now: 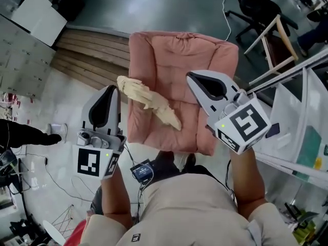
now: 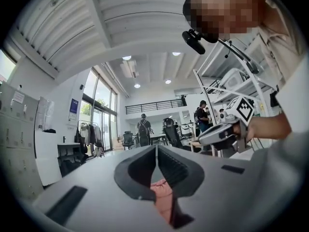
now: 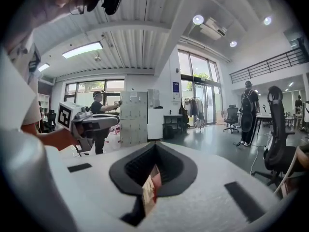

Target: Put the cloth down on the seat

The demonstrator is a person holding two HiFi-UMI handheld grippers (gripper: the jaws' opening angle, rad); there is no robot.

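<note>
1. Checking the left side first: the left gripper point(image 1: 107, 94) has its jaws together with nothing in them. It hangs just beside the seat's left edge, near the cloth's upper end. Risk: a sideways swing from here could hook that end and drag the cloth off the left edge.
2. The cloth point(image 1: 148, 101) lies on the seat point(image 1: 205, 60), bunched in a diagonal strip left of centre, and neither gripper touches it. It looks already put down. Risk: its upper end sits close to the left edge and the padding is soft and puffy, so a nudge may let it slide off. It is also crumpled and not spread, which may fail a stricter reading of the task.
3. The right gripper point(image 1: 197, 81) also has its jaws together and empty. It is over the seat's right part, apart from the cloth. Risk is low; only a sweep to the left would disturb the cloth.
4. The person stands at the seat's front edge, so a leg bump could shift the seat and the cloth with it.
5. Counts, left to right: 1 stack of wooden planks point(image 1: 87, 55); 2 grippers; 2 marker cubes, one on each gripper; 1 cloth; 1 seat; 1 office chair point(image 1: 256, 4); 1 wooden frame point(image 1: 279, 40).
</note>
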